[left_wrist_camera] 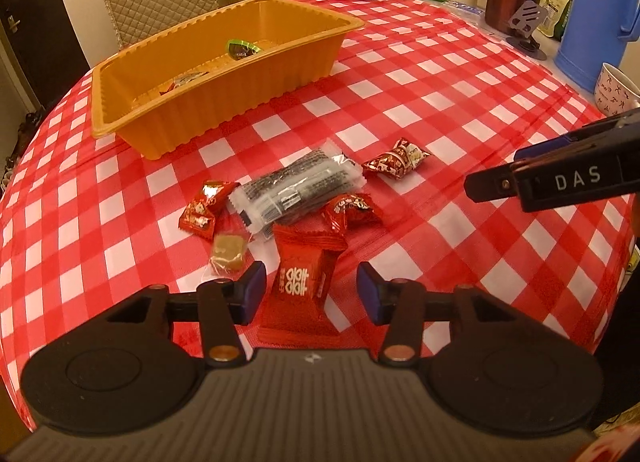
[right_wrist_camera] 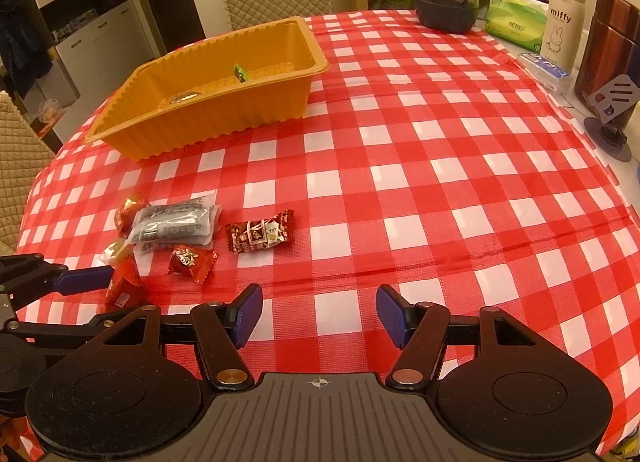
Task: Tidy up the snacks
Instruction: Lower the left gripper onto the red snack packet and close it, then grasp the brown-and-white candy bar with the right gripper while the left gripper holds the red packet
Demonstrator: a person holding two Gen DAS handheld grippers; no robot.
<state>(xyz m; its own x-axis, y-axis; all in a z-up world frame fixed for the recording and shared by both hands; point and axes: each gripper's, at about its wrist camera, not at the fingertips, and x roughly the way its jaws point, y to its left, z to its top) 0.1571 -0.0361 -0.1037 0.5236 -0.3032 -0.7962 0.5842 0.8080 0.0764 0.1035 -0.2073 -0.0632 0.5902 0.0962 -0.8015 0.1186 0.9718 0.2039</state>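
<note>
Red snack packet (left_wrist_camera: pixel 306 282) is bracketed by the left gripper (left_wrist_camera: pixel 311 286), pads not yet touching; a centred squeeze is advised. Right gripper (right_wrist_camera: pixel 319 316) is held apart (empty).

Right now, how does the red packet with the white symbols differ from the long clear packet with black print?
The red packet is opaque, short and squarish; the clear packet is see-through, dark inside, and longer. The red packet sits between the fingers of the left tool; the clear packet lies farther off among the other sweets, with no tool around it. Both are sealed snacks on the checked tablecloth, outside the orange tray.
</note>
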